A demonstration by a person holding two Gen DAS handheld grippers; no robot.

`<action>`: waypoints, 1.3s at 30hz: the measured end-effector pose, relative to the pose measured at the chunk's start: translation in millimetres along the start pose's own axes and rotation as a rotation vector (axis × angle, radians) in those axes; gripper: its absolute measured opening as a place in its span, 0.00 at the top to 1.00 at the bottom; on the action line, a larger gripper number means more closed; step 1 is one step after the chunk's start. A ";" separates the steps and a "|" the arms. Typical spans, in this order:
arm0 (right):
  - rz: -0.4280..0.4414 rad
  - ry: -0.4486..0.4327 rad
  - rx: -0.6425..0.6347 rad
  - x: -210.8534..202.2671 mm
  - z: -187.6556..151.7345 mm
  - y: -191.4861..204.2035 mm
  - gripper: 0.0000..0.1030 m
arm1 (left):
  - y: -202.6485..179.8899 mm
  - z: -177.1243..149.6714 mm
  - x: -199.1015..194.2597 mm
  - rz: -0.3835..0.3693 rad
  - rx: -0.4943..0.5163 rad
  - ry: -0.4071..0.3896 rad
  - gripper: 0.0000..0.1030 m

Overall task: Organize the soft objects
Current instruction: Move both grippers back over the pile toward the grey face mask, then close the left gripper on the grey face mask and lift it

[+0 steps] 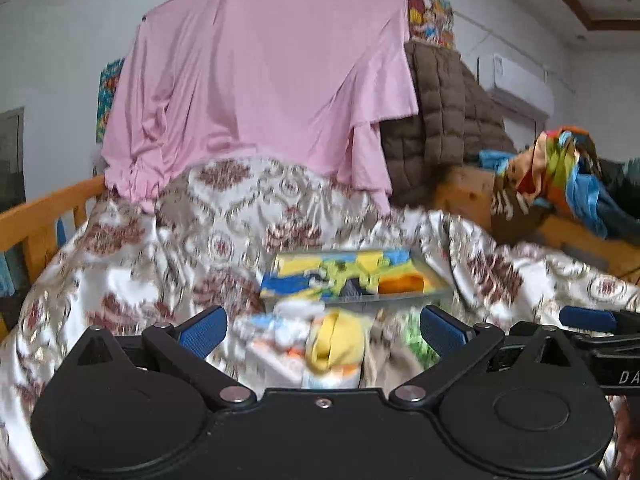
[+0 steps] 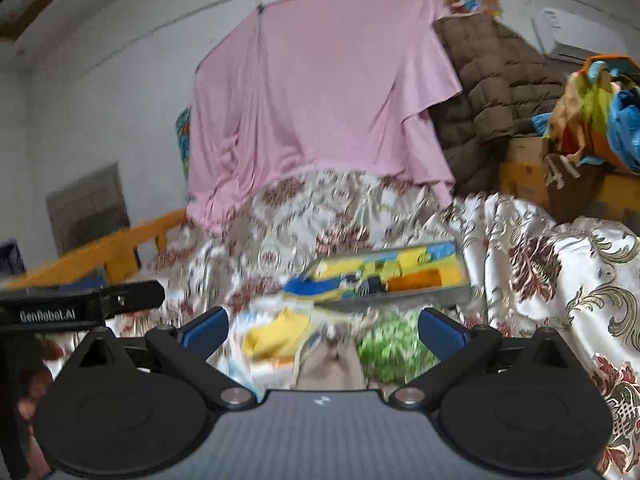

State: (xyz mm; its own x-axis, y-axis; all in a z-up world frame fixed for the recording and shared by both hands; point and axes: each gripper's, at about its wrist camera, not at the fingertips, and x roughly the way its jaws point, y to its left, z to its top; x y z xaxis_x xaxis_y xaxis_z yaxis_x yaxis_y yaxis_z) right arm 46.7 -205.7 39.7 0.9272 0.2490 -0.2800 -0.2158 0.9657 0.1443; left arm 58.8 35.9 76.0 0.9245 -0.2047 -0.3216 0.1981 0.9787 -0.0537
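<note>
A clear box (image 1: 356,278) (image 2: 384,280) packed with folded yellow, blue, green and orange soft items lies on the floral bedspread (image 1: 160,248) (image 2: 560,280). In front of it are loose items: a yellow-and-white one (image 1: 336,344) (image 2: 276,336), a beige one (image 2: 332,368) and a green patterned one (image 2: 392,348). My left gripper (image 1: 323,332) hovers open over the yellow item, holding nothing. My right gripper (image 2: 323,332) hovers open over the beige and green items, also holding nothing. Both views are blurred.
A pink sheet (image 1: 256,88) (image 2: 320,96) hangs at the back. A brown quilted jacket (image 1: 440,120) (image 2: 492,92) and colourful clothes (image 1: 560,172) (image 2: 600,112) are piled on the right. A wooden bed rail (image 1: 44,216) (image 2: 104,252) runs along the left.
</note>
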 end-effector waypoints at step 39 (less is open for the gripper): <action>0.010 0.396 -0.187 63.9 -51.0 -1.5 0.00 | 11.8 -77.7 123.3 -0.278 -0.292 0.573 0.05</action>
State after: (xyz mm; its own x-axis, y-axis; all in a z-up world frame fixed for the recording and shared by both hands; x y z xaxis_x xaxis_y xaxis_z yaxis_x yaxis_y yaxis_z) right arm 90.6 -187.5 -26.8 0.7436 0.2320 -0.6270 -0.3094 0.9508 -0.0151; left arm 149.9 23.3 -37.8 0.5190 -0.4867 -0.7027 0.2320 0.8714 -0.4322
